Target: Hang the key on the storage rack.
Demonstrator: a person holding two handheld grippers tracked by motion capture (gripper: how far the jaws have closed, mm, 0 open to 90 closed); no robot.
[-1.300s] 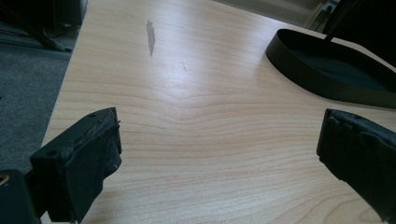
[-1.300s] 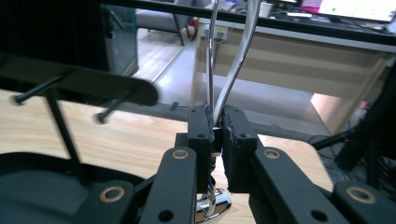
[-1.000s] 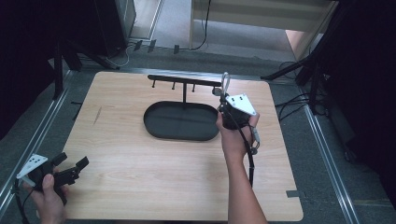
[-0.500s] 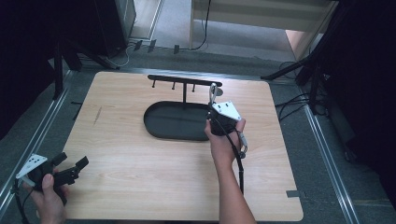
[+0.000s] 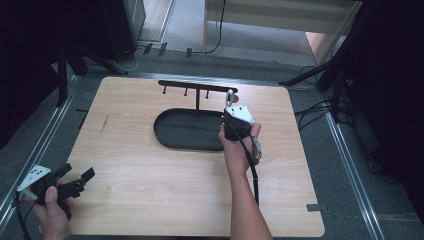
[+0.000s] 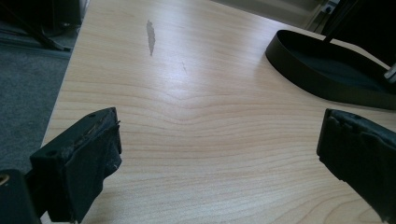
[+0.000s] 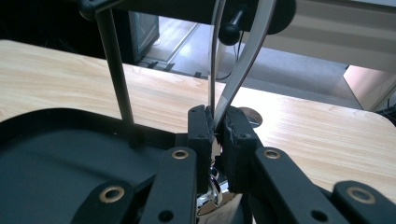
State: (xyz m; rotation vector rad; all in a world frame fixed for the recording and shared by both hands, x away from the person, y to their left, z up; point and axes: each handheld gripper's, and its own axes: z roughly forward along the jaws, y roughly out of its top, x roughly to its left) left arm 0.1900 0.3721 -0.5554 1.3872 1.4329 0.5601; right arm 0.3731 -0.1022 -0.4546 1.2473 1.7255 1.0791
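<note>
On the pale wooden table (image 5: 150,190), beside the black oval tray (image 5: 187,129) with its hook rack (image 5: 200,88), the right gripper (image 7: 215,126) clamps a thin metal utensil (image 7: 243,56) upright, seemingly not yet hung, while the left gripper (image 6: 219,144) gapes empty near the corner.

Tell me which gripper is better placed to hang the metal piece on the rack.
Right. The right gripper is shut on the metal piece, by the rack over the black tray. The left gripper hangs open at the table's near-left corner, far off.
</note>
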